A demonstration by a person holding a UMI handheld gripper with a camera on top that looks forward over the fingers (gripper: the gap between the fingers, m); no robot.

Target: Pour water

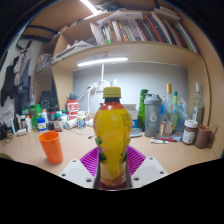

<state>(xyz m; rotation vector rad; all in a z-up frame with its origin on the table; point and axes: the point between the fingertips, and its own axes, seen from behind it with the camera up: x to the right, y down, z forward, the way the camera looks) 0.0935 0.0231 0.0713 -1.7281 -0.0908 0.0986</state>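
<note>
Standing upright between the fingers point(112, 168) is a clear plastic bottle point(112, 135) filled with yellow-orange liquid, topped by a yellow cap and wrapped in a label low on its body. The purple pads on the fingers' inner faces point(92, 160) sit against both sides of the bottle's lower half, with no gap showing on either side, so the fingers are clenched on it. Whether the bottle's base rests on the desk point(30, 160) or hangs just above it cannot be told, since the fingers hide its bottom.

An orange cup point(51, 146) stands upright on the desk, off to the left of the bottle and apart from it, its mouth open upward.

Beyond the bottle, the back of the desk is crowded. To the right stands a grey lidded tumbler point(152, 115), then a few more bottles and a small jar point(190, 131) with a dark lid, and a brown mug point(205, 135) at the far right. A pen-like object point(163, 140) lies on the desk in front of the tumbler. To the left, behind the cup, there is a cluster of small containers, among them a red-and-white one point(73, 106) and a green one point(37, 112); their details are too small to make out.

Above the desk, a light strip point(102, 62) glows under a wooden shelf point(150, 48), and a row of books point(140, 28) stands along that shelf.
</note>
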